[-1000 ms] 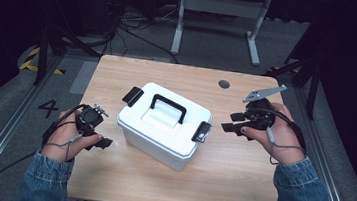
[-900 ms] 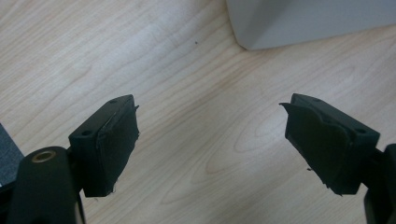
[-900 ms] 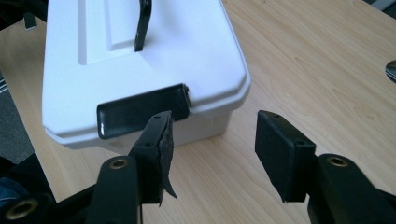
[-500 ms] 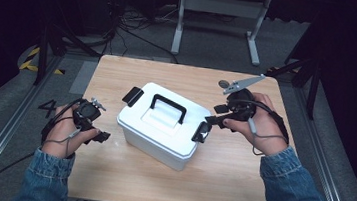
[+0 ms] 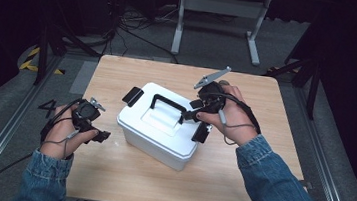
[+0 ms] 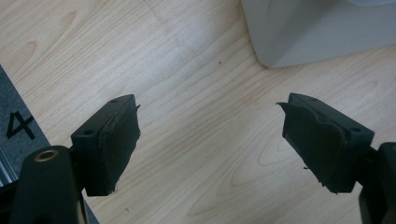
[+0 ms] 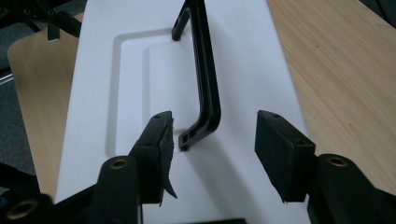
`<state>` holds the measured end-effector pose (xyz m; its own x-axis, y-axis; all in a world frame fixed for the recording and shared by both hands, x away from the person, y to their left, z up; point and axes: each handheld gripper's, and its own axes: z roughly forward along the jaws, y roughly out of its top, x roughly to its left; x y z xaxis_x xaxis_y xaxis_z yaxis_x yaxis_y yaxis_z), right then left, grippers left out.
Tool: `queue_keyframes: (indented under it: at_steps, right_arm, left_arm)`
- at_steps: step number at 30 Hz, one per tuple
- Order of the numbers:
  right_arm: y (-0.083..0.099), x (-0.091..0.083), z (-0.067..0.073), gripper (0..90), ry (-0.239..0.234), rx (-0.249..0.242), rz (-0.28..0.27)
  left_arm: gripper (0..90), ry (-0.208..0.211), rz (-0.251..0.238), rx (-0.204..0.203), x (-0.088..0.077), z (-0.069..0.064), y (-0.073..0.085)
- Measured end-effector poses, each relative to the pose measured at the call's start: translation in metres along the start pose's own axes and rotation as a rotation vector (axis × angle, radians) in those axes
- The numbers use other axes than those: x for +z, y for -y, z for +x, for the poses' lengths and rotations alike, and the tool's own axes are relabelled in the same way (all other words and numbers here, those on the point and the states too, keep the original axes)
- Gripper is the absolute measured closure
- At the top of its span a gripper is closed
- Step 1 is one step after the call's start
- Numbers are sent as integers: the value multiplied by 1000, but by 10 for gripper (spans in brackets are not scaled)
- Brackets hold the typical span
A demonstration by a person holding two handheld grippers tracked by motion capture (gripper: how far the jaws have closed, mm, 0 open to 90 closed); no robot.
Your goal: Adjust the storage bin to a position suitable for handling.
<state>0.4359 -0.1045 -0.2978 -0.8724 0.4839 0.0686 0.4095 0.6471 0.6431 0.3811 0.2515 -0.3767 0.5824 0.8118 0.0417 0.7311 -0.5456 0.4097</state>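
A white lidded box [image 5: 155, 137] stands in the middle of the wooden table [image 5: 266, 105], with an upright black handle [image 5: 168, 107] on its lid and a black latch at each end. My right gripper [image 5: 193, 110] hovers open at the handle's right end. In the right gripper view its jaws straddle the near end of the handle [image 7: 205, 79] just above the lid [image 7: 107, 84], right gripper [image 7: 212, 144] touching nothing. My left gripper [image 5: 98, 135] rests low on the table left of the box, open. The left gripper [image 6: 210, 140] has bare wood between its jaws and the box's corner [image 6: 303, 32] ahead.
The left latch [image 5: 132, 95] sticks out from the box toward the table's back left; the right latch [image 5: 202, 132] hangs below my right hand. A metal stand [image 5: 216, 6] and cables lie on the floor beyond the table. A "4" mark [image 6: 18, 126] sits off the table's left edge.
My right gripper has travelled left from beside the box to over the handle's right end. The left gripper has barely shifted.
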Motion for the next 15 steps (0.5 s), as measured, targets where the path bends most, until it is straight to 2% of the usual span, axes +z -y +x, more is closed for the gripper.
queue_keyframes:
  at_steps: [2,9,12,15]
  right_arm:
    - [-1,7,1,501,-13,12,-9]
    - [-4,23,0,567,-29,13,10]
    - [-5,26,1,631,-33,3,21]
    - [-5,27,4,741,-45,-12,33]
  left_arm:
    - [200,-1,0,5,0,0,0]
    - [196,0,6,3,1,1,0]
    - [196,4,8,3,1,1,0]
    - [197,5,11,4,2,0,0]
